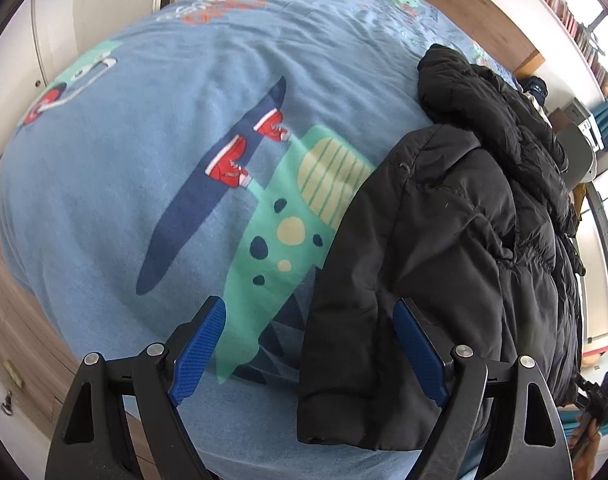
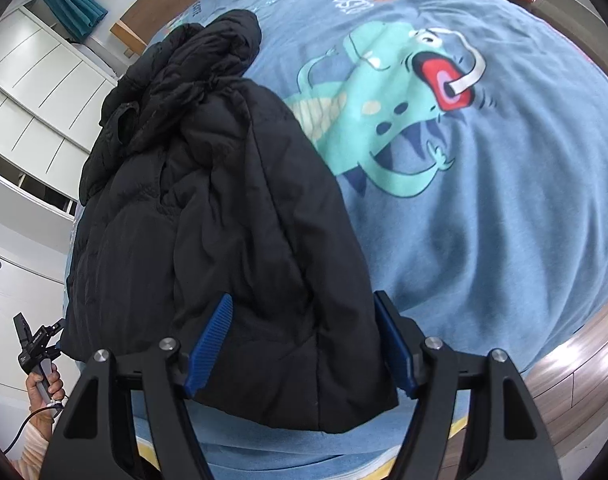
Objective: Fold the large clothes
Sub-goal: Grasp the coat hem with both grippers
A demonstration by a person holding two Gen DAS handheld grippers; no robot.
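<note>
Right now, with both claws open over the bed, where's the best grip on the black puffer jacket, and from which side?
Probably the near hem of the black puffer jacket, approached from the bed's near edge. There the hem lies flat on the blue bedsheet, while the far end is bunched. The right claw already straddles the hem; the left claw sits at its corner.

Blue dinosaur-print bedspread [image 1: 151,184] — white cabinets [image 2: 35,80], teal curtain [image 2: 73,2], bookshelf [image 1: 564,12] around.
</note>
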